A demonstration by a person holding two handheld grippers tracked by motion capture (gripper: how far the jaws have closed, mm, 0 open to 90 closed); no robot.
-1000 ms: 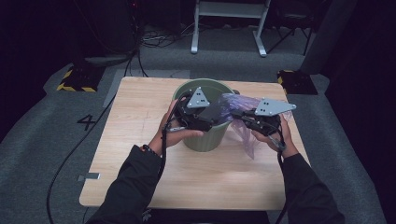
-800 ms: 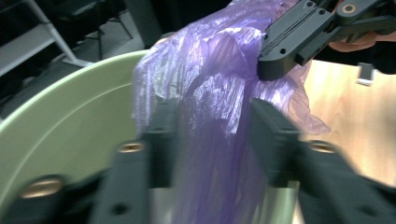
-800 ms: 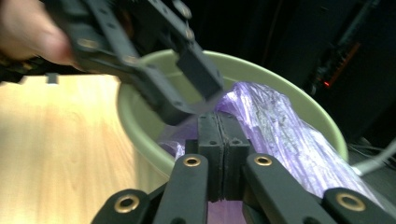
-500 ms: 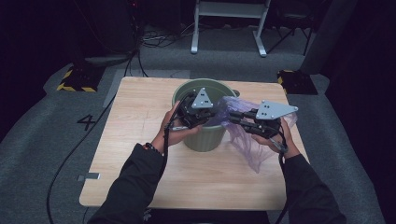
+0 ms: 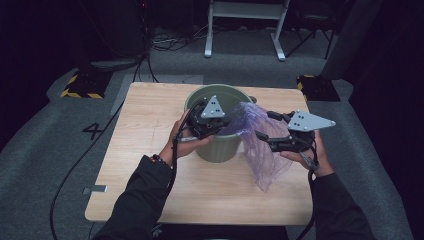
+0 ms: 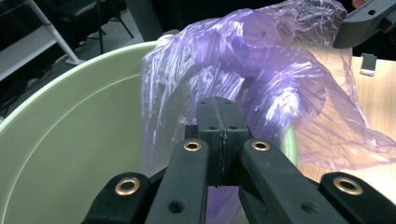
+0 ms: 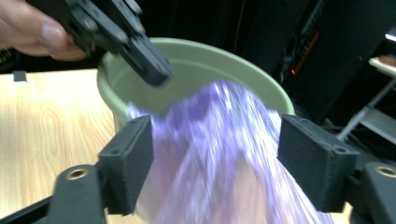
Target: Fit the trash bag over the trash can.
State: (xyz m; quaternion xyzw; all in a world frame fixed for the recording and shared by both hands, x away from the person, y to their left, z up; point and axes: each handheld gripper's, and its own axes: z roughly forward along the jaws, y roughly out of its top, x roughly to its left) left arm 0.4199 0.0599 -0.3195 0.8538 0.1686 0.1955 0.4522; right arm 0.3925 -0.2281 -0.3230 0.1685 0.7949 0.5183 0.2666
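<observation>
A pale green bin [image 5: 220, 147] stands on the wooden table [image 5: 150, 150]. A thin purple plastic bag [image 5: 262, 150] drapes over its right rim and hangs down outside. My left gripper [image 5: 220, 124] sits at the rim, shut on a fold of the bag [image 6: 261, 70]; its pads [image 6: 218, 105] meet over the bin [image 6: 70, 130]. To the right of the bin, my right gripper [image 5: 265, 136] has just been opening. The bag [image 7: 219, 140] lies between its wide-apart jaws [image 7: 215, 144], and the pads do not press on it. The left gripper's jaws [image 7: 144, 56] show above the bin [image 7: 187, 56].
The bin stands toward the table's far edge, with bare wood to its left and in front. A small metal clip [image 5: 95, 189] sits by the table's left front corner. A white frame [image 5: 245, 25] and striped floor blocks [image 5: 82, 85] lie beyond the table.
The right gripper has opened and drawn away to the right of the bin. The bag now hangs longer down the bin's right side. The left hand has stayed at the rim.
</observation>
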